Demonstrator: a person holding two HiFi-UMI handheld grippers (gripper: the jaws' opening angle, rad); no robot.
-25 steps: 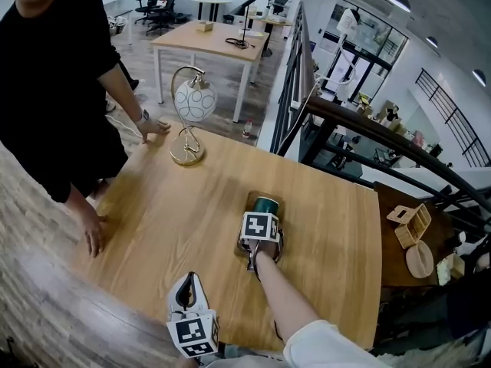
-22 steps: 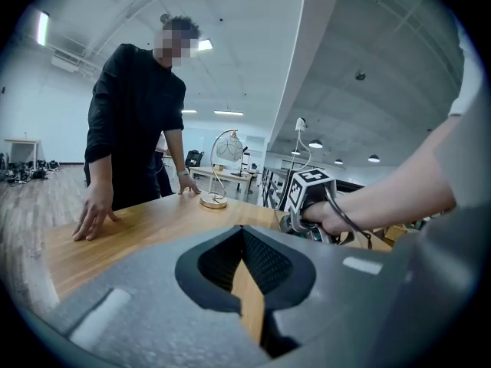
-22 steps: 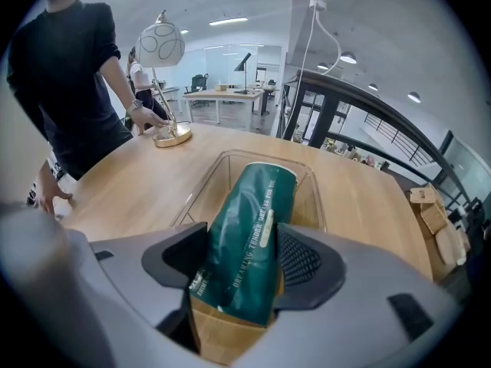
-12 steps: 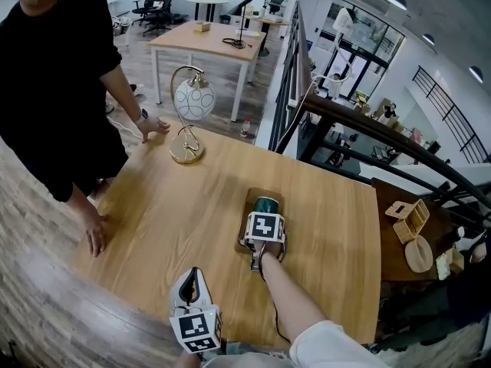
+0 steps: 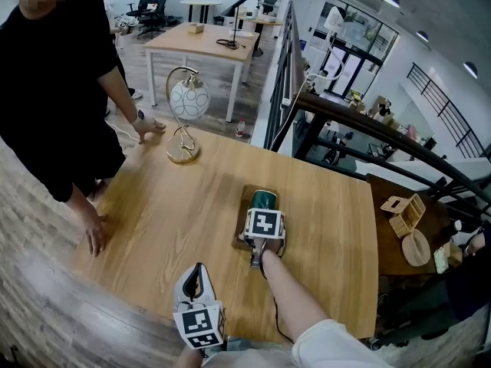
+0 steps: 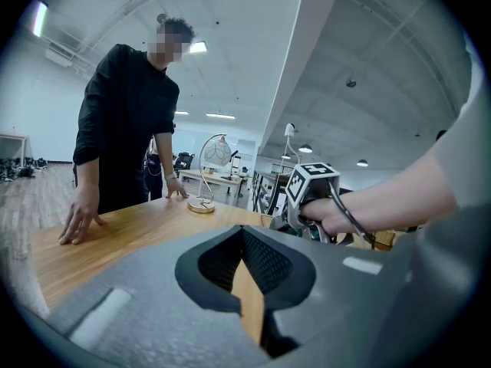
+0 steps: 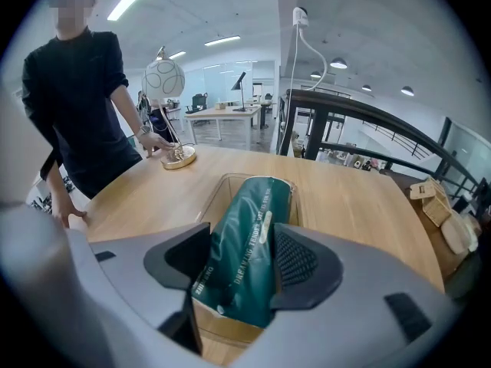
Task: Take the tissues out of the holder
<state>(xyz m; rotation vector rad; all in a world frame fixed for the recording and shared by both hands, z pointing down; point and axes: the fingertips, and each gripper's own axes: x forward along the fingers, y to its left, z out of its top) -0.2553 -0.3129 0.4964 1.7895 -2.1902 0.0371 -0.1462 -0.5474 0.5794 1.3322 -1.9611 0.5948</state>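
**Right gripper** [image 7: 242, 271]: the jaws are clenched on the dark green soft-plastic tissue pack [image 7: 247, 232], with one pad pressed to each long side near its closer end. The pack is laid lengthwise along the line of the jaws. Its lower part is seated inside the clear-walled rectangular holder [image 7: 204, 205], and its near end is seen just above the holder's near wall.

**Change:** set against the head views of the past second, the right gripper is found almost where it was over the holder, only slightly shifted. The pack has not been raised. The grasp is judged to be made and the lift not yet begun, so the task is reckoned to be at an early stage.

**Left gripper** [image 6: 249, 282]: the jaws are drawn almost together and nothing is held. Only a thin strip of surface is seen through the slit. The gripper has been brought a little forward along the near edge and is kept well apart from the holder.

**Surface:** a light wooden table top [image 5: 169, 213], with the holder placed near its middle.

**Beyond:**
- A brass-based lamp with a white globe shade [image 5: 186, 102] is set at the far left corner.
- A person in black [image 5: 54, 75] is stood at the left edge, with both hands rested on the surface.
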